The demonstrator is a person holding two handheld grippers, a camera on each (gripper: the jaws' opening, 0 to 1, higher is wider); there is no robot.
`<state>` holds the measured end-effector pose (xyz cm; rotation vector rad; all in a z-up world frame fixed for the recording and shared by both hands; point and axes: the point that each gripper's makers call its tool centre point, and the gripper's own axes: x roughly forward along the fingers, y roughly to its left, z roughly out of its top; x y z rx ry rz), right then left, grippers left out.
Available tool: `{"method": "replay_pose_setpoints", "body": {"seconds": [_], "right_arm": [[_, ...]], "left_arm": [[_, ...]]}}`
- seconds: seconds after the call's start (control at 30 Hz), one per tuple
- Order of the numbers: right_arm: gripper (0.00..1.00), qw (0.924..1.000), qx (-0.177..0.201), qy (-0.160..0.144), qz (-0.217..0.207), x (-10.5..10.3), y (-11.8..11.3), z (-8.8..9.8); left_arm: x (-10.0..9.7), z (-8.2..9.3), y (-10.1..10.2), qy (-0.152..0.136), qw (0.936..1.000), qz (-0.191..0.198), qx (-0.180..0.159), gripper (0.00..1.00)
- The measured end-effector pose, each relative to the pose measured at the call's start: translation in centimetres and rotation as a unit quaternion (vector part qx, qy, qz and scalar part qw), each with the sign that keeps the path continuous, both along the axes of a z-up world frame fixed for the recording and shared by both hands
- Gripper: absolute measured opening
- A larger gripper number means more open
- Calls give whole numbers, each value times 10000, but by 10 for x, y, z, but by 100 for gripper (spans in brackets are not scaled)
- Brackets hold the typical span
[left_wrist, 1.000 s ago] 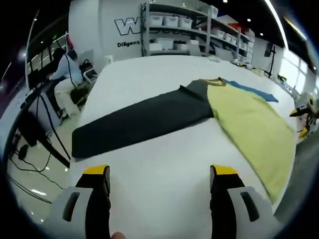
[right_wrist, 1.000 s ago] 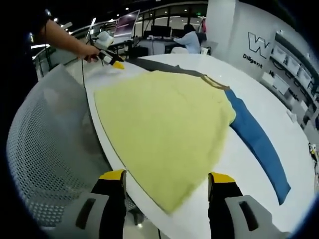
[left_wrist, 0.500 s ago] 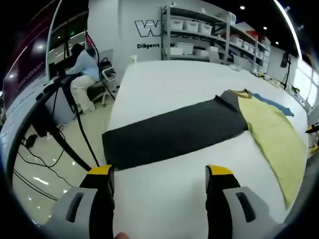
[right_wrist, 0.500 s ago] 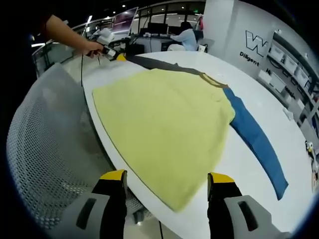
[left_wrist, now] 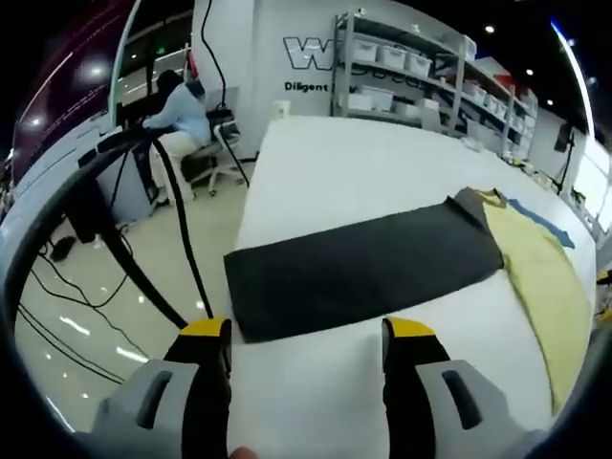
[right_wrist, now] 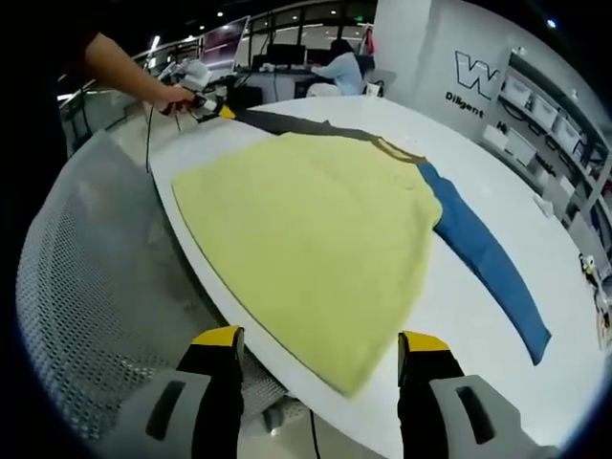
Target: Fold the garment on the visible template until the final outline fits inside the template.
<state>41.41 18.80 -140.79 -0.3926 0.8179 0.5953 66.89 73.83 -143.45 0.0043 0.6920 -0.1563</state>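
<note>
Left gripper view: left gripper point(left_wrist: 306, 335) gapes empty just short of the dark sleeve's point(left_wrist: 359, 268) cuff on the table point(left_wrist: 354, 163); limp cloth, best pinched at a cuff corner.

Right gripper view: right gripper point(right_wrist: 320, 339) spread empty over the garment's point(right_wrist: 306, 229) yellow hem at the table edge; blue sleeve point(right_wrist: 483, 253) beyond.

The tabletop point(left_wrist: 335, 191) is a smooth white surface with a slight sheen, pretty much matt in the middle of the left gripper view. The garment is all soft cloth, matt everywhere: the dark grey sleeve point(left_wrist: 363, 268) looks like flat knit, the yellow body point(right_wrist: 306, 239) has a faintly fuzzy, fleece-like look, and the blue sleeve point(right_wrist: 488, 258) at right reads as smooth fabric. The floor point(left_wrist: 86, 325) at lower left is glossy, mirroring the ceiling lights. The chair back point(right_wrist: 96, 316) at left in the right gripper view is grey perforated mesh, plastic-looking.
</note>
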Motion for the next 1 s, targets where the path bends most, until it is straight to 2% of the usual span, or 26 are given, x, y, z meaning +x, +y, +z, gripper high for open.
{"method": "replay_pose_setpoints", "body": {"seconds": [0.13, 0.3, 0.47, 0.6, 0.7, 0.8, 1.0], "right_arm": [[62, 10000, -14, -27, -45, 1, -1, 3], [62, 9999, -59, -53, -122, 1, -4, 6], [62, 9999, -47, -18, -153, -2, -4, 9], [62, 9999, -57, -15, -163, -3, -4, 9], [61, 9998, -86, -14, -150, -3, -3, 8], [61, 9998, -84, -34, -162, -3, -1, 10], [61, 9999, -116, -36, -123, -5, 1, 10]], "left_arm": [[-5, 5, -10, 32, 10000, -1, 5, 53], [-6, 7, -13, 6, 10000, 5, 20, 49], [-7, 11, -11, -37, 9999, 4, 107, 38], [-8, 13, -1, -2, 9996, 81, 255, 24], [-8, 14, 1, 1, 9995, 24, 323, 20], [-6, 15, 0, -9, 9984, -210, 524, 18], [-2, 14, 3, 45, 9980, -182, 601, 7]]}}
